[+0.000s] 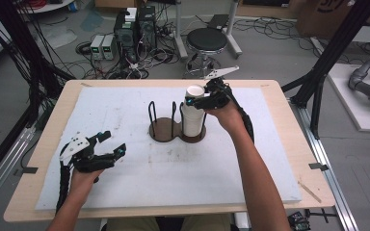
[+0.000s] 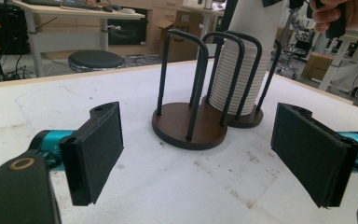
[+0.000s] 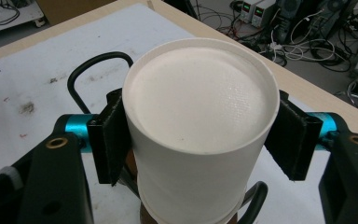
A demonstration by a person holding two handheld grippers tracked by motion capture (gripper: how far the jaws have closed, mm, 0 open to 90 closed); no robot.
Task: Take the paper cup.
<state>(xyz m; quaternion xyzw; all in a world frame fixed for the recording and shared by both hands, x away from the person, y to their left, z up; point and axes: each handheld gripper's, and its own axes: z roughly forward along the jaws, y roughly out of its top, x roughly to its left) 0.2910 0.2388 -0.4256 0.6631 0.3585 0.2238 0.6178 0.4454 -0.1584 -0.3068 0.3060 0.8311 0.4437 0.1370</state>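
1. High view: the right gripper point(image 1: 196, 100) is at the top of the stack of white cups point(image 1: 192, 115), which stands upside down in the right ring of the dark cup holder point(image 1: 163, 131) in the middle of the white mat point(image 1: 125, 183).
2. In the right gripper view its two black pads point(image 3: 109, 140) press on both sides of the top cup point(image 3: 200, 126), so it is gripping this cup. I think the grip is near the top because only there the top cup is free from the others.
3. The wire posts point(image 2: 196, 84) keep the stack straight, so the cup probably must go straight up.
4. The left gripper point(image 1: 111, 144) rests on the mat, well apart from the holder, with jaws wide open and nothing between them. It probably waits here so it does not block the lift.
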